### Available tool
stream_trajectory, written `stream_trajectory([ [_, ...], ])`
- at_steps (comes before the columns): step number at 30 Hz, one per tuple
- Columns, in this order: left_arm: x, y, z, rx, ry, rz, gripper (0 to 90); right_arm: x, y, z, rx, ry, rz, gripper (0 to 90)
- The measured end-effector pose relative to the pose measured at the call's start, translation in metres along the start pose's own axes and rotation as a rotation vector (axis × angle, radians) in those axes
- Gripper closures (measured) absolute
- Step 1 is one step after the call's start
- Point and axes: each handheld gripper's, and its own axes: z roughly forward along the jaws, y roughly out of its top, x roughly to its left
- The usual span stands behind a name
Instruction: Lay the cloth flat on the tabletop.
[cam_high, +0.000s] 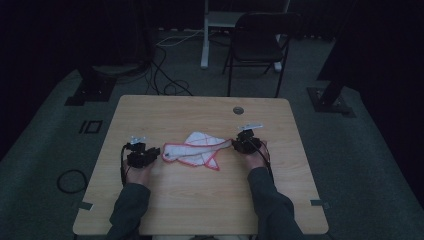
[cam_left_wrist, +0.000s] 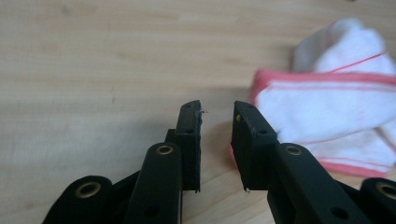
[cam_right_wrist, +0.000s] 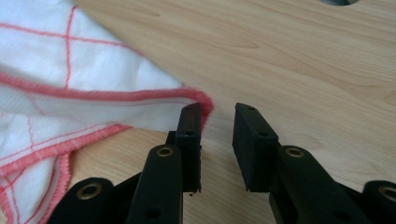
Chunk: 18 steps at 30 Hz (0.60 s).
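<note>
Black left gripper and right gripper lie low at the cloth's ends, jaws partly open, holding nothing.

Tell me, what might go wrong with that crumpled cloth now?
The red-edged cloth lies bunched and folded over, so a pull could drag a fold along instead of flattening it. Both tongs stand open beside its ends: the left tongs have the hem off to one side, and the right tongs could close on bare table.

wooden table — crumpled cloth atop
</note>
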Motion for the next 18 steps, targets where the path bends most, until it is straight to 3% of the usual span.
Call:
stream_trajectory([
  [5,-0.02,0.013,-0.01,-0.043,-0.053,0.084,72.5,-0.002,0.001,-0.003,-0.007,0.016,-0.004,72.6],
  [6,-0.02,0.013,-0.01,-0.043,-0.053,0.084,72.1,-0.002,0.001,-0.003,-0.007,0.016,-0.004,72.6],
  [7,-0.028,0.017,-0.01,-0.042,-0.071,0.115,71.7,-0.001,0.001,-0.002,-0.007,0.018,-0.007,72.8],
  [9,-0.032,0.019,-0.009,-0.045,-0.078,0.125,71.5,-0.001,0.001,-0.002,-0.006,0.021,-0.009,72.9],
  [11,-0.043,0.023,-0.005,-0.039,-0.098,0.163,70.4,0.0,0.001,-0.001,-0.004,0.023,-0.012,73.1],
  [14,-0.048,0.025,-0.003,-0.035,-0.122,0.182,67.2,0.0,0.002,-0.001,-0.002,0.025,-0.012,73.2],
  [15,-0.053,0.026,0.001,-0.033,-0.147,0.207,65.1,-0.001,0.002,0.0,-0.001,0.024,-0.01,73.2],
  [18,-0.057,0.027,0.004,-0.022,-0.16,0.231,61.0,-0.002,0.002,0.0,0.003,0.025,-0.009,73.3],
])
